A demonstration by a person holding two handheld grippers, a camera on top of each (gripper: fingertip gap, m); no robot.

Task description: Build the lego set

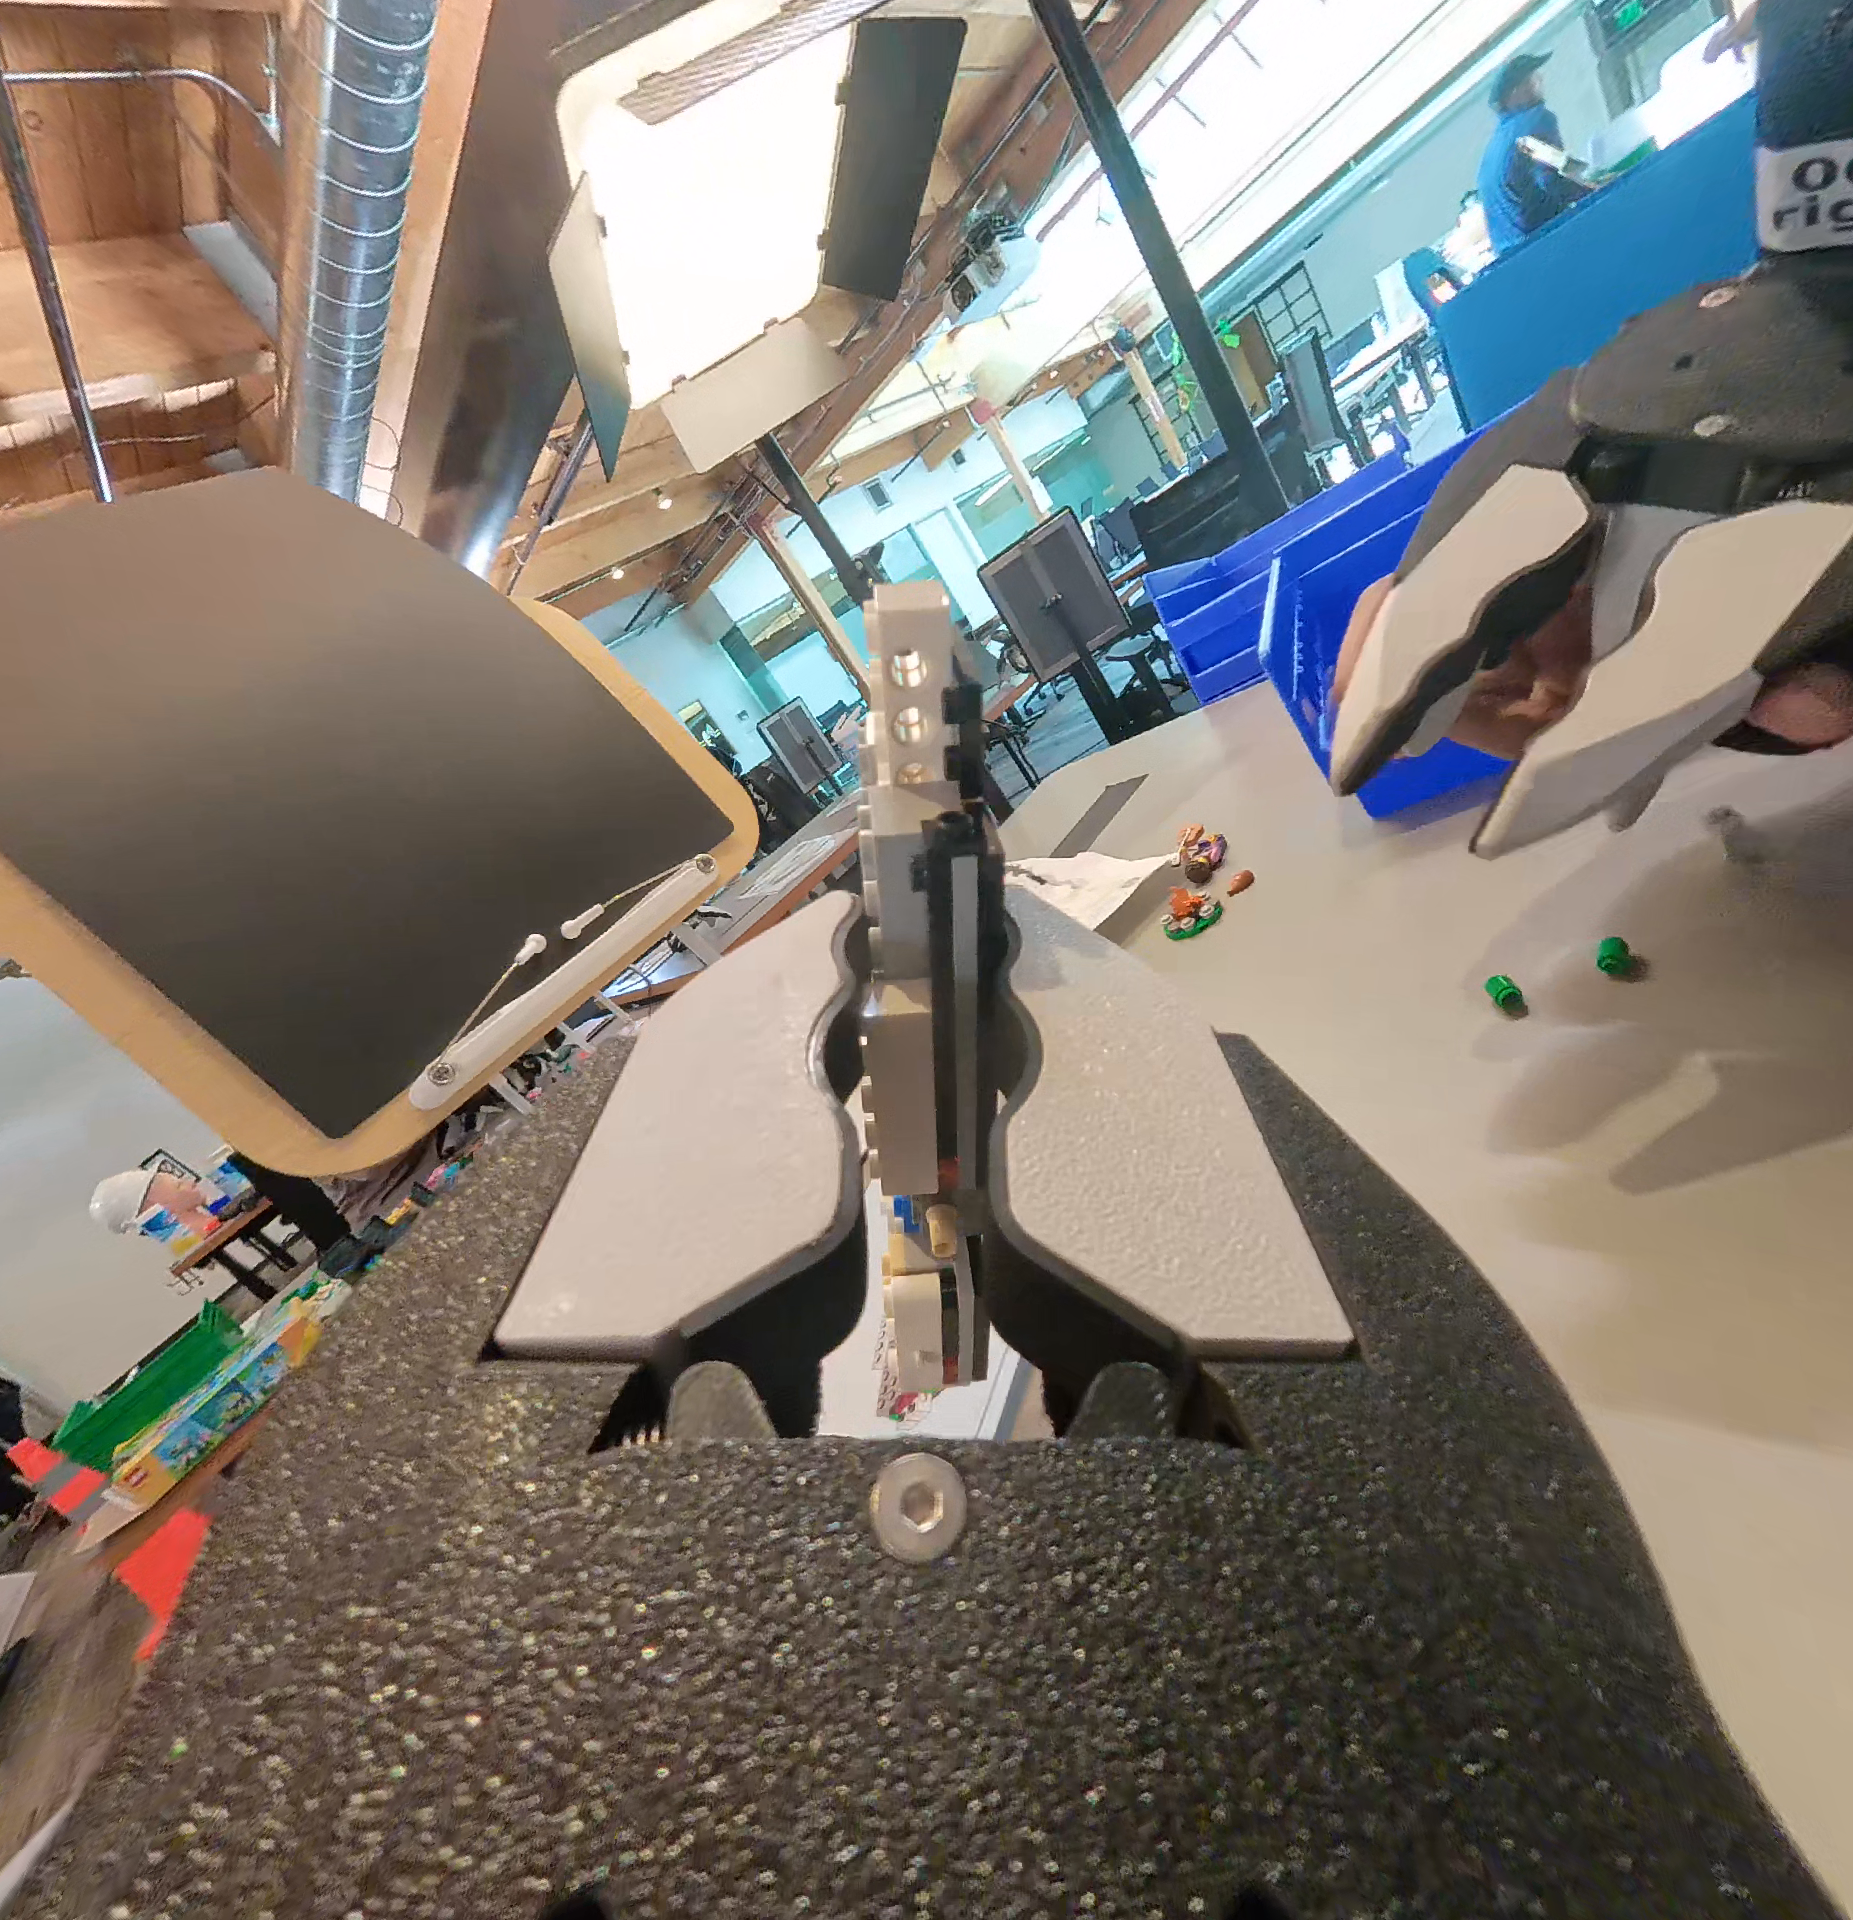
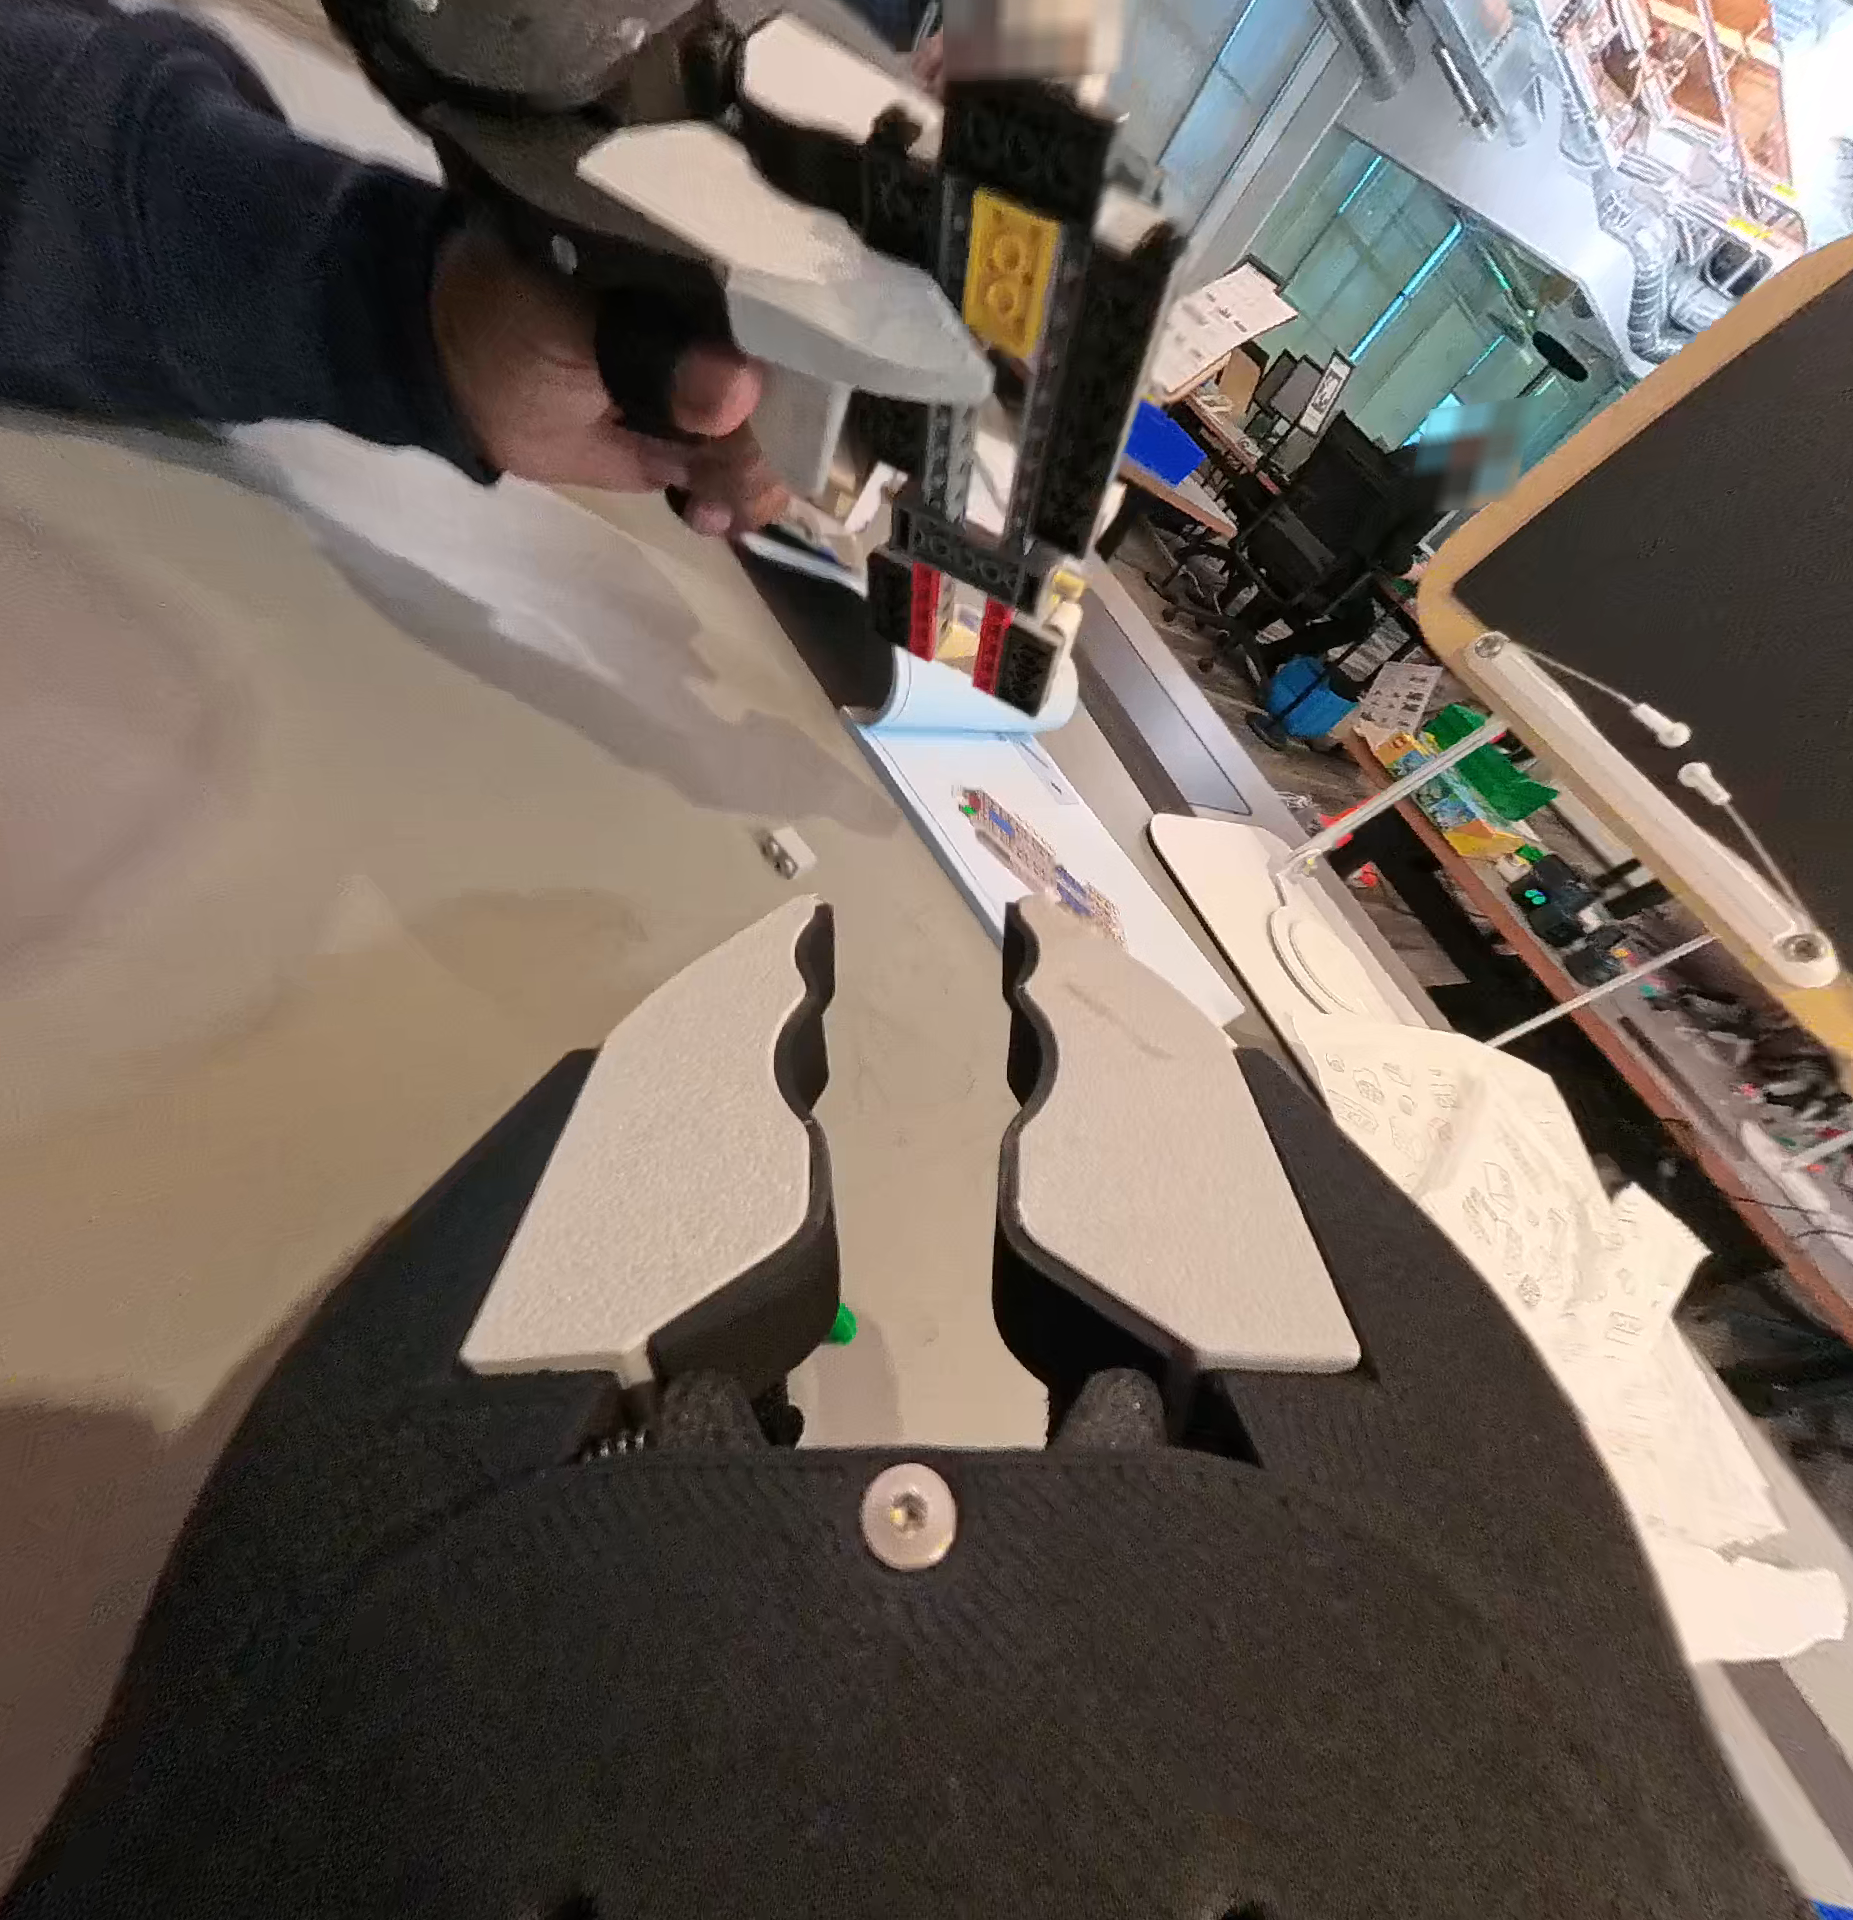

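Gripped between the left gripper [image 1: 927, 925]'s pale fingers [image 1: 735, 1101], close under the left wrist camera, a grey and black brick assembly [image 1: 927, 852] stands on edge, its long axis running straight out along the fingers and past their tips; both pads press on its flat sides, so the jaws are closed only to the width of the build. Off to the right and farther out, the right gripper [image 1: 1421, 800] hangs above the pale table [image 1: 1317, 1195], tips pointing down, with two small green pieces [image 1: 1556, 971] lying on the table below and beside it, a blue bin [image 1: 1317, 623] behind. Seen from the right wrist camera, the right gripper [image 2: 917, 914] is partly open with nothing between its pads, only bare table showing through the gap. The assembly [image 2: 1015, 416] hangs ahead and above, held by the left gripper [image 2: 963, 364], its long axis roughly upright over an open booklet [image 2: 1005, 821]. A green piece [image 2: 842, 1325] peeks out beside the near left finger.
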